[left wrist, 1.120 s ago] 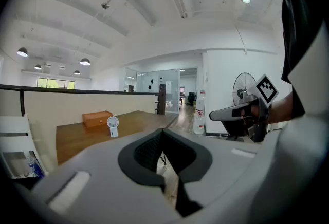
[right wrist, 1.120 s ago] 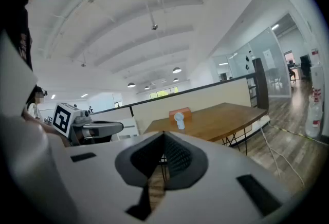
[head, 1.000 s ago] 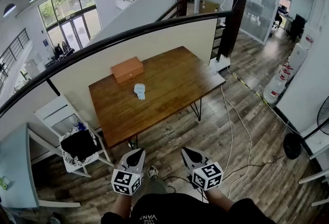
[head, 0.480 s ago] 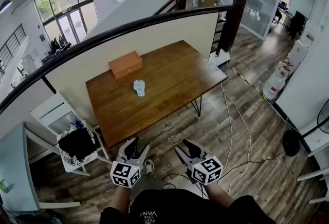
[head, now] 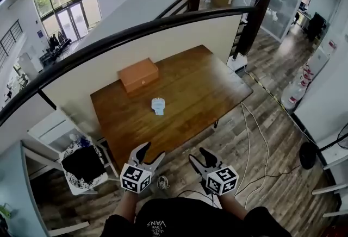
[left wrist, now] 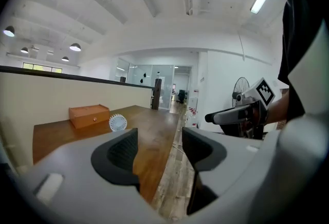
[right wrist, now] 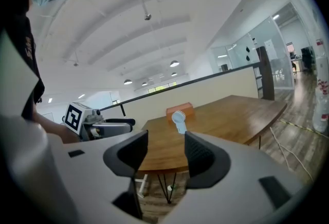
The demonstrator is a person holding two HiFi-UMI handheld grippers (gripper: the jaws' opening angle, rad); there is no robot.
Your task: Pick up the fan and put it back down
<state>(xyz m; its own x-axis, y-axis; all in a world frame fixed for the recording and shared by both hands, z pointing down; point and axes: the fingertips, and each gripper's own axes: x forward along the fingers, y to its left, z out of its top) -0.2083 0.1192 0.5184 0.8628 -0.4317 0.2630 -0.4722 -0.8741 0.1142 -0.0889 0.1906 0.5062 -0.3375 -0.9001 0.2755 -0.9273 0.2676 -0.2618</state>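
A small white hand fan (head: 157, 105) lies on the middle of the wooden table (head: 196, 94); it also shows in the left gripper view as the fan (left wrist: 117, 123) and in the right gripper view as the fan (right wrist: 179, 119). Both grippers hang in front of the table's near edge, well short of the fan. My left gripper (head: 150, 154) (left wrist: 159, 152) has just been opening and stands open, nothing between its jaws. My right gripper (head: 199, 156) (right wrist: 165, 152) has likewise just been opening and is open and empty.
An orange-brown box (head: 138, 74) sits on the table behind the fan. A white chair with a black bag (head: 82, 164) stands left of the table. Cables (head: 255, 132) trail over the wood floor on the right. A railed half wall (head: 136, 35) runs behind the table.
Both grippers' jaws went from shut to open. The table and fan have drawn closer in the head view, and both grippers moved forward toward the table's edge.
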